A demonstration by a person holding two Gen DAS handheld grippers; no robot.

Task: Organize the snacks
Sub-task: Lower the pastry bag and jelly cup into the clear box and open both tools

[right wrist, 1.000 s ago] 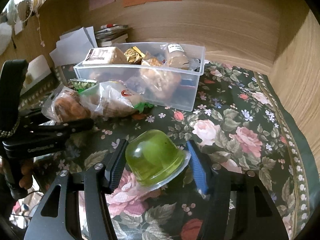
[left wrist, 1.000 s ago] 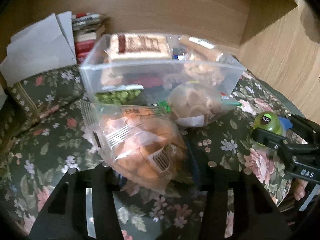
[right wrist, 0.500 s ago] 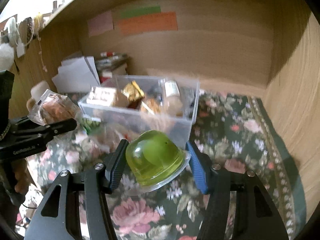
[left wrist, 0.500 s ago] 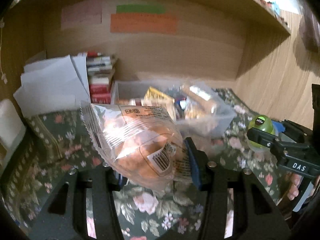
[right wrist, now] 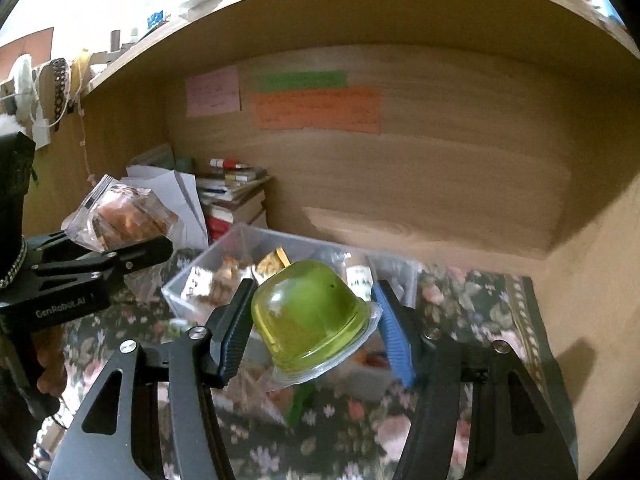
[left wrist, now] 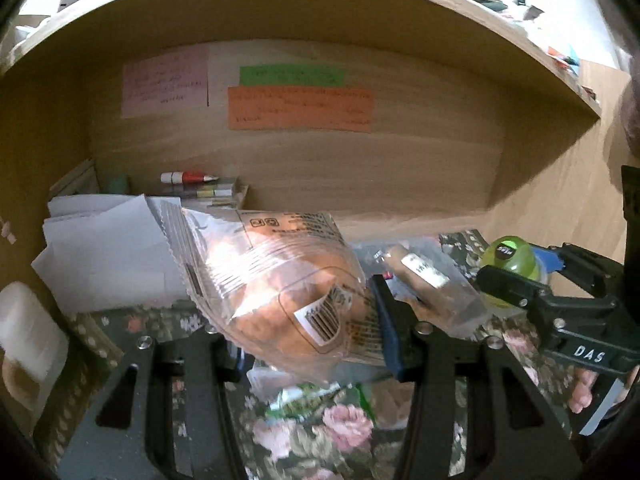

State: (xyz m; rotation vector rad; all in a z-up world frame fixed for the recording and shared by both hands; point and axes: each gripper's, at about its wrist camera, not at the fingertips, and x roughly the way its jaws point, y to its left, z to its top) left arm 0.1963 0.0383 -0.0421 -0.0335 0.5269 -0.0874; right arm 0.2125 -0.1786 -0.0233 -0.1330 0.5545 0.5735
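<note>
Both jaws are closed on something. Our left gripper pinches a clear bag of orange-brown snacks, and our right gripper squeezes a green jelly cup turned upside down. Both are held in the air, above the flowered cloth. The clear plastic box with other snacks stands behind and below them.

We should probably bring each item over the box opening before we release it, and lower it gently so the soft bag does not catch the rim.

On the grippers we can read "DAS" and "GenRobot.AI". The writing on the wall notes is too blurred to read.
</note>
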